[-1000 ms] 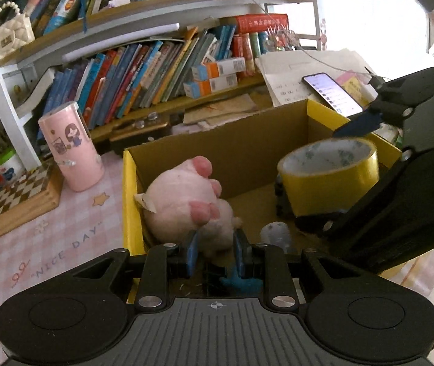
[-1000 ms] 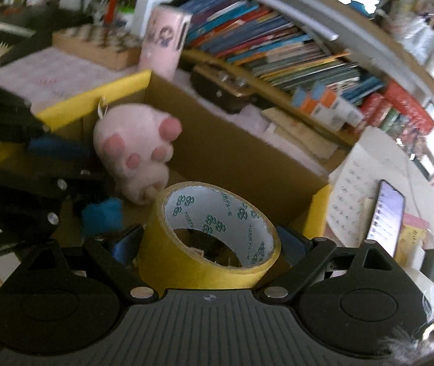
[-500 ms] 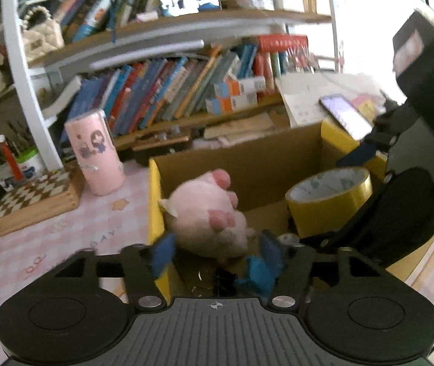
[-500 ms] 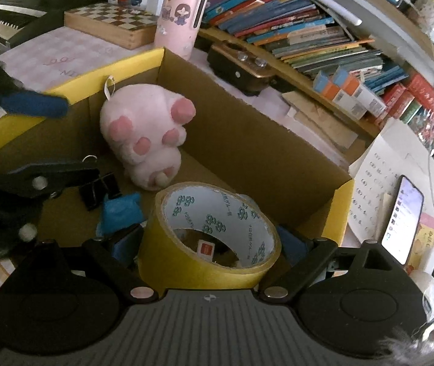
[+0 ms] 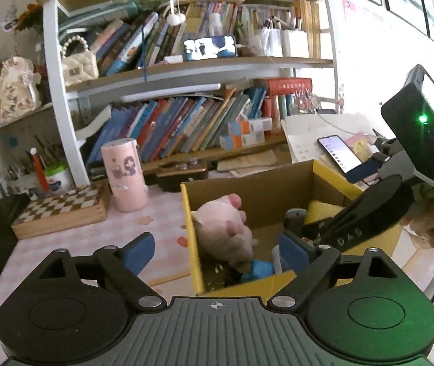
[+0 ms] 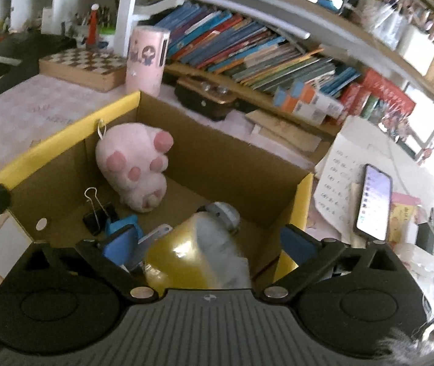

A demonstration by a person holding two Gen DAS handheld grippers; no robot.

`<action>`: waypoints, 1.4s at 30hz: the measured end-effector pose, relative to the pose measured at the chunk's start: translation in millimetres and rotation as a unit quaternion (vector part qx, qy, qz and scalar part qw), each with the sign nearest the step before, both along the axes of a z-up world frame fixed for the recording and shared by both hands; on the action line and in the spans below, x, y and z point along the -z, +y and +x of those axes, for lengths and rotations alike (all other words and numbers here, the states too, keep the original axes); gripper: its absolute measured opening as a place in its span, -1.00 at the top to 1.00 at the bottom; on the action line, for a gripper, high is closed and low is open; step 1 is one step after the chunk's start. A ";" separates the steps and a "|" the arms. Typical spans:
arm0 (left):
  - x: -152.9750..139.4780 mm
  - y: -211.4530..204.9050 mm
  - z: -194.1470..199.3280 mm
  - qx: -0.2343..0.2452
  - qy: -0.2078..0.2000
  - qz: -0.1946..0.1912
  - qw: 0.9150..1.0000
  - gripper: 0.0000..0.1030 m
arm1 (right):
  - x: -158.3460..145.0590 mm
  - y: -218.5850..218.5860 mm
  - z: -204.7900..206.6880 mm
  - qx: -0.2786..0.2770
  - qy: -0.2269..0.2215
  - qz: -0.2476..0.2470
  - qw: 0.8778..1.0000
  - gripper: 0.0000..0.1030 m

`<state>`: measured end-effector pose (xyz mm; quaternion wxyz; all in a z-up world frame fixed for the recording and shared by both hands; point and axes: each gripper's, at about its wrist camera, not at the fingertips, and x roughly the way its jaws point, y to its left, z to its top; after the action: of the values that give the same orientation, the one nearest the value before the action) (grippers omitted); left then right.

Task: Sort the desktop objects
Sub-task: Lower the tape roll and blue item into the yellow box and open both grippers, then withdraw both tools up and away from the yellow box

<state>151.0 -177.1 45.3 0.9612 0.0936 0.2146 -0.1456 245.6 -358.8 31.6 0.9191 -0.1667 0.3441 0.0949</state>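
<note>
A cardboard box with yellow rims (image 5: 191, 231) (image 6: 303, 195) sits on the desk. Inside lie a pink plush paw (image 5: 226, 228) (image 6: 134, 167), a black binder clip (image 6: 96, 216), a blue object (image 5: 258, 270) (image 6: 122, 224) and a silver round thing (image 6: 223, 212). The yellow tape roll (image 6: 198, 259) is blurred, loose in the box between my right fingers. My right gripper (image 6: 206, 244) is open over the box. My left gripper (image 5: 217, 251) is open and empty at the box's near left edge. The right gripper shows in the left wrist view (image 5: 366, 213).
A pink cylinder (image 5: 123, 174) (image 6: 146, 61) and a checkered wooden box (image 5: 61, 210) (image 6: 85, 67) stand on the pink desk mat behind the cardboard box. A phone (image 5: 338, 154) (image 6: 374, 201) lies on papers to the right. Bookshelves fill the back.
My right gripper opened and let go of the tape roll, which dropped into the box. My left gripper opened wide and pulled back from the box.
</note>
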 end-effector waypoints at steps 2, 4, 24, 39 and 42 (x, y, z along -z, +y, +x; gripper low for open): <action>-2.5 7.6 -8.3 -0.003 -0.004 -0.007 1.000 -0.77 | -3.7 2.0 -5.0 0.010 -0.007 0.000 1.000 -0.96; -4.9 15.4 -16.0 -0.005 -0.006 -0.013 1.000 -0.78 | -8.4 3.4 -11.8 0.023 -0.017 0.008 1.000 -0.96; -1.6 107.9 -91.8 -0.076 -0.001 -0.033 0.997 -0.92 | -24.0 58.2 -157.9 0.164 -0.082 0.142 0.973 -0.96; 13.2 146.2 -149.2 -0.092 0.010 -0.006 0.996 -0.98 | -2.6 125.2 -253.8 0.197 -0.083 0.174 0.961 -0.96; 15.7 152.6 -158.6 -0.092 0.011 -0.009 0.996 -0.98 | 0.8 133.8 -266.8 0.200 -0.085 0.178 0.960 -0.96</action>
<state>-7.6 -24.5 29.6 0.9690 0.0627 0.2315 -0.0591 -21.2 -225.0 30.9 0.9601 0.0645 0.2682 -0.0458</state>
